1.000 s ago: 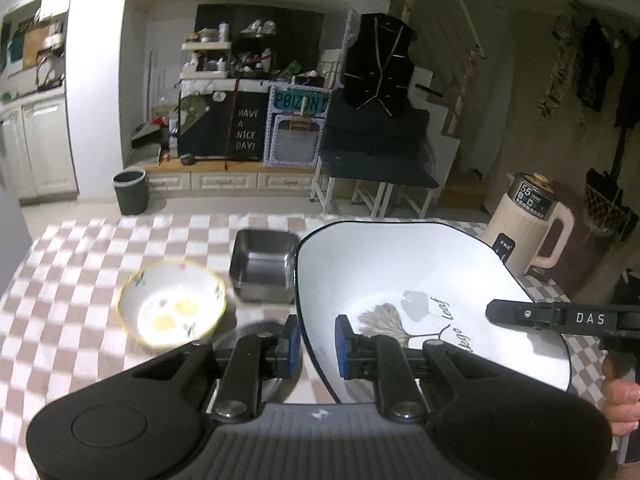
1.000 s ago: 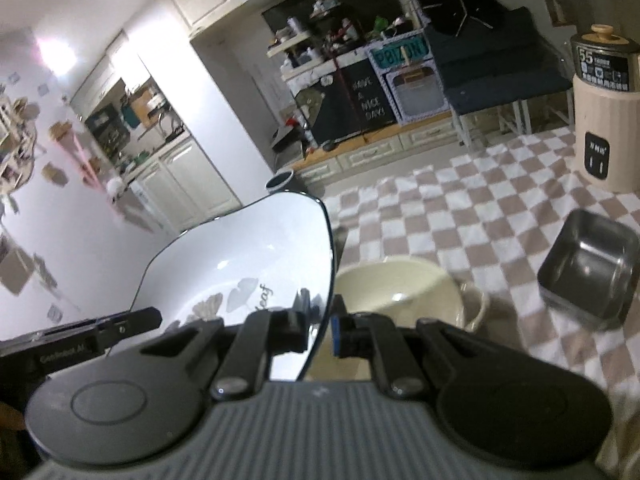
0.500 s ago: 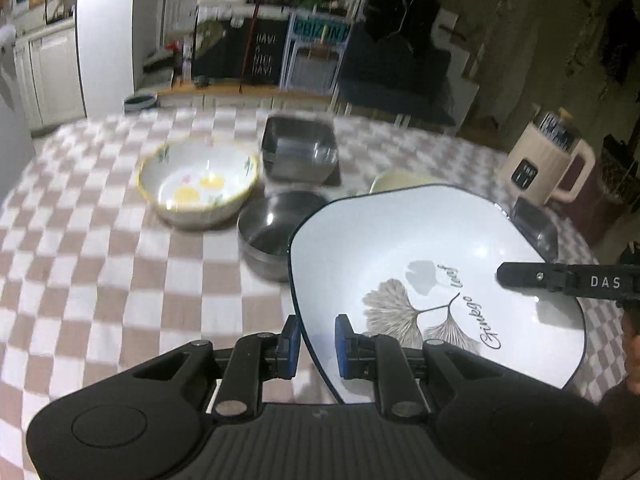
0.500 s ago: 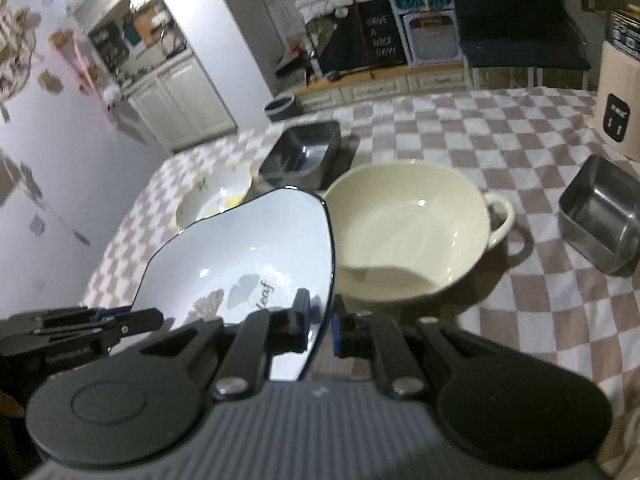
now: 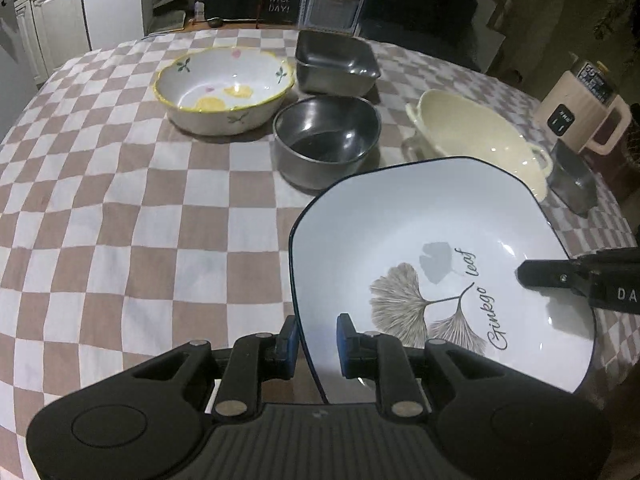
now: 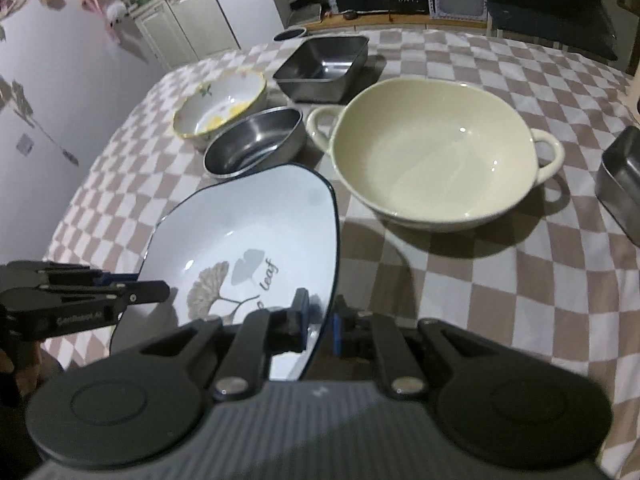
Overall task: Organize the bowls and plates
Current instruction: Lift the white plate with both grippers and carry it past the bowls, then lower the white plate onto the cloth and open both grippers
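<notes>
A white square plate (image 5: 436, 224) with a dark rim and a ginkgo leaf print is held over the checkered table by both grippers. My left gripper (image 5: 316, 344) is shut on its near left rim. My right gripper (image 6: 320, 322) is shut on its opposite rim; the plate (image 6: 248, 224) fills the left of the right wrist view. Beyond it stand a cream two-handled bowl (image 6: 436, 152), a round steel bowl (image 5: 326, 138), a flowered bowl with a yellow rim (image 5: 224, 88) and a square steel container (image 5: 336, 62).
A second steel container (image 6: 622, 180) sits at the table's right edge. A beige electric kettle (image 5: 580, 116) stands at the far right. The checkered cloth (image 5: 120, 220) runs to the left of the plate. Cabinets and a chalkboard sign lie beyond the table.
Both grippers have tilted down and lowered the plate toward the table. The view has swung from the room to the tabletop. Both grips stay the same.
</notes>
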Motion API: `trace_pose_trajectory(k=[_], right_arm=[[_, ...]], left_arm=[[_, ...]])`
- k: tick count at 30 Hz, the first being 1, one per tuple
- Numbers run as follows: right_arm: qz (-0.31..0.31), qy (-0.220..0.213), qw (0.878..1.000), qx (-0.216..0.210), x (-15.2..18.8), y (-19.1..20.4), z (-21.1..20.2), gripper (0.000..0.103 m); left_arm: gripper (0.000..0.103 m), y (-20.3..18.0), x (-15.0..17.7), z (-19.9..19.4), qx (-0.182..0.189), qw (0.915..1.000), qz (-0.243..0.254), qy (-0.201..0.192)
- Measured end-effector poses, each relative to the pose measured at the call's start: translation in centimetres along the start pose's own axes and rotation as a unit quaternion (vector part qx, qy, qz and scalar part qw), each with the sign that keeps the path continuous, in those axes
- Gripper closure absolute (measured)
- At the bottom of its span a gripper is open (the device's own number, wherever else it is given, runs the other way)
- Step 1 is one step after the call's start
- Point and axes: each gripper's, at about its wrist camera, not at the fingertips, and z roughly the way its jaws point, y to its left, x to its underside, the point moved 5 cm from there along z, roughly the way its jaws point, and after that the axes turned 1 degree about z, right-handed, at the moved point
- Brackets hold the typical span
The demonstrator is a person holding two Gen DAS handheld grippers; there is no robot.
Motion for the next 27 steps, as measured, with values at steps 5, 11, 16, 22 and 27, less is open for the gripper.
trace_pose_trajectory(k=[5, 11, 16, 22, 27], right_arm=[[-0.007, 0.012, 1.000, 0.004, 0.5, 0.6, 0.4, 0.089], [-0.011, 0.029, 1.000, 0.006, 1.3, 1.1, 0.8, 0.088], [-0.019, 0.042, 0.999, 0.011, 1.7, 1.4, 1.3, 0.087], [-0.017, 0.051, 0.998, 0.018, 1.7, 1.4, 1.7, 0.085], [-0.020, 0.061, 0.998, 0.027, 1.8, 1.6, 2.2, 0.081]], left_arm=[[0.081, 0.3, -0.1, 0.6, -0.008, 0.9999, 0.005, 0.005], [0.081, 0.5, -0.2, 1.2, -0.020, 0.9996, 0.016, 0.010], [0.082, 0.7, -0.2, 1.6, -0.026, 0.9993, 0.024, 0.015], [0.082, 0.5, -0.2, 1.6, -0.028, 0.9991, 0.030, 0.014], [0.083, 0.3, -0.3, 1.5, -0.030, 0.9987, 0.039, 0.016]])
